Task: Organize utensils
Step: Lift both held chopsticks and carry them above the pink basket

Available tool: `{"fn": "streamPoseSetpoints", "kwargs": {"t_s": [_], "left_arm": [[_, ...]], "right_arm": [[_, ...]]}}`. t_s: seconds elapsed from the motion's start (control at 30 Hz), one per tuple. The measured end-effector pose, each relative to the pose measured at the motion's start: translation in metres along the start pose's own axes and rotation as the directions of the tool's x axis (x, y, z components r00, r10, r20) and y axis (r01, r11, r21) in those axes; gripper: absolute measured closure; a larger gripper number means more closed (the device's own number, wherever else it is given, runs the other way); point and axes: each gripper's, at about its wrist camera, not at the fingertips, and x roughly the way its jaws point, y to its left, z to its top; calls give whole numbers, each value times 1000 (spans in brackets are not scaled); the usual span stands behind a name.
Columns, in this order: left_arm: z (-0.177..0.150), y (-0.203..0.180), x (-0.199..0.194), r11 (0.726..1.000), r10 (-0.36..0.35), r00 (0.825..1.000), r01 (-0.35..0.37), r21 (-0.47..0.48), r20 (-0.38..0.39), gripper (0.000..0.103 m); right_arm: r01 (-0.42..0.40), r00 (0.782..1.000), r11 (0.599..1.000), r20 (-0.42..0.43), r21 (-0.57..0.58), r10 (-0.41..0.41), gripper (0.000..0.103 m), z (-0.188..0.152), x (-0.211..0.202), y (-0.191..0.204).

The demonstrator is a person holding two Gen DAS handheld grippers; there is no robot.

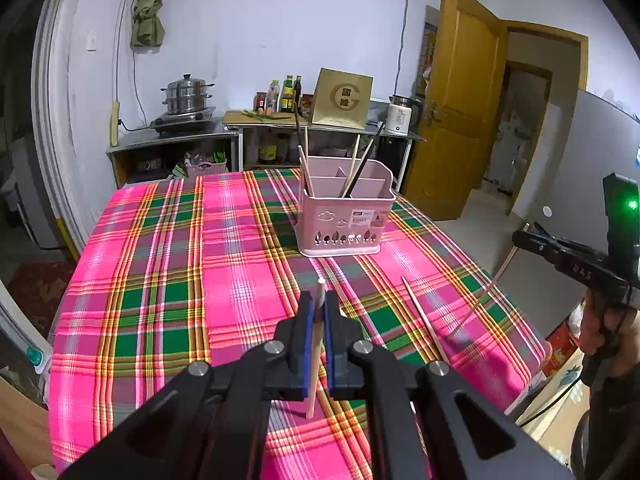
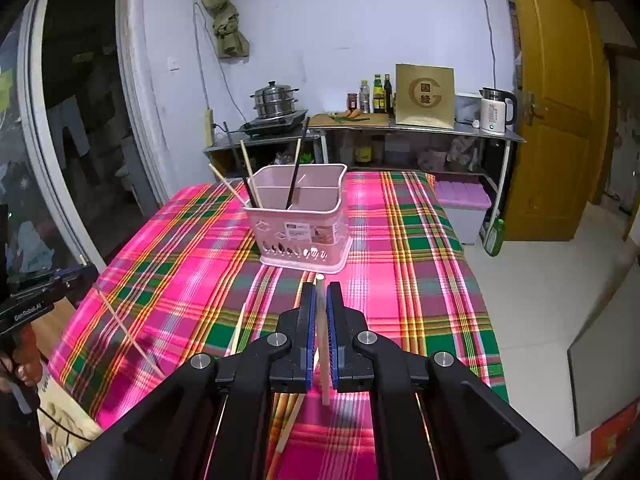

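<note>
My left gripper (image 1: 319, 310) is clenched on a pale wooden chopstick (image 1: 315, 352); only this view shows another loose chopstick (image 1: 424, 318) lying on the plaid tablecloth (image 1: 168, 264). My right gripper (image 2: 319, 312) likewise grips its own light chopstick (image 2: 323, 356), and its view alone shows a purple bin (image 2: 462, 194) beside the table. The pink holder (image 1: 344, 216) stands ahead, mid-table, with pale and dark chopsticks leaning in its compartments.
</note>
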Motion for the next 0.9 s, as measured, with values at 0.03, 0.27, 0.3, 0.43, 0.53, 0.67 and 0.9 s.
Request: {"fn": "streamPoseSetpoints", "kwargs": {"t_s": [0.03,0.27,0.3,0.43,0.53,0.67,0.9], "left_arm": [[-1,0,-2,1000,-1,1000,1,3,0,97],[-1,-2,-8,1000,1,1000,-1,4,7,97],[0,-3,-8,1000,0,1000,0,5,10,98],[8,-8,-9,1000,-9,1000,9,15,27,98],[18,-13,-7,1000,-22,999,21,22,43,98],[33,-17,5,999,-31,998,29,26,46,98],[64,-17,32,999,-44,997,43,15,57,98]], "right_arm": [[-1,1000,1000,0,-6,1,98,-1,-2,1],[-8,1000,999,18,-34,9,98,-5,-13,11],[-9,1000,999,25,-37,10,98,-4,-15,12],[-13,998,999,53,-47,16,98,2,-22,14],[-22,997,999,73,-50,25,98,8,-24,16],[-34,995,998,96,-54,39,98,18,-20,19],[-64,988,997,138,-43,70,98,42,-3,17]]}}
